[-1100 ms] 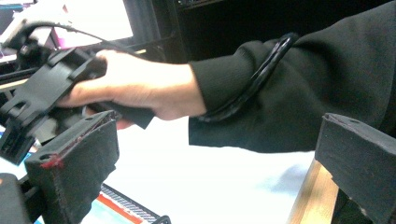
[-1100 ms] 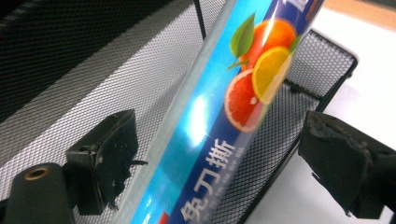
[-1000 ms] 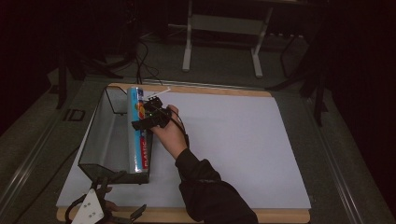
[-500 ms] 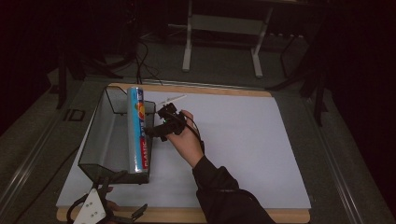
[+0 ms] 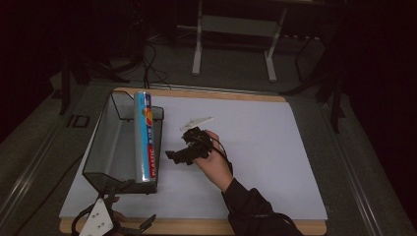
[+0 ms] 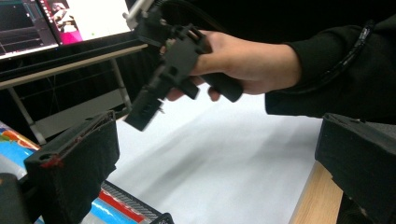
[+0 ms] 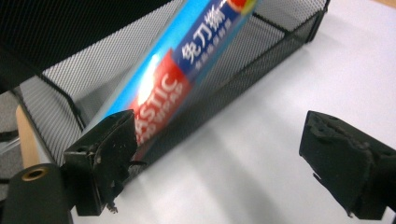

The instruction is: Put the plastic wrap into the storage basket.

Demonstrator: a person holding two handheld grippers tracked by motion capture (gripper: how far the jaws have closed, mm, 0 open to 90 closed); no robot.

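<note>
- The roll of plastic wrap (image 5: 143, 137) lies along the right rim of the black mesh basket (image 5: 112, 142), resting on the wall's top edge rather than down inside — so, as I judge it, the placing step looks done or nearly so, with the roll only balanced.
- The right gripper (image 5: 176, 156) is beside the basket, its jaws wide apart with nothing between them; in the right gripper view the roll (image 7: 187, 70) sits just ahead of and above the left-hand jaw, outside the gap, apart from both jaws.
- The left gripper (image 5: 123, 227) is low at the table's (image 5: 255, 147) near edge, jaws apart and empty; in the left gripper view a strip of the roll (image 6: 112, 210) shows below its left-hand jaw.
- Next move, as a judgement — either tip the roll inward off the rim so it drops into the basket, or leave it; a nudge calls for a light push from the outer side, since a hard one could roll it off onto the table.
</note>
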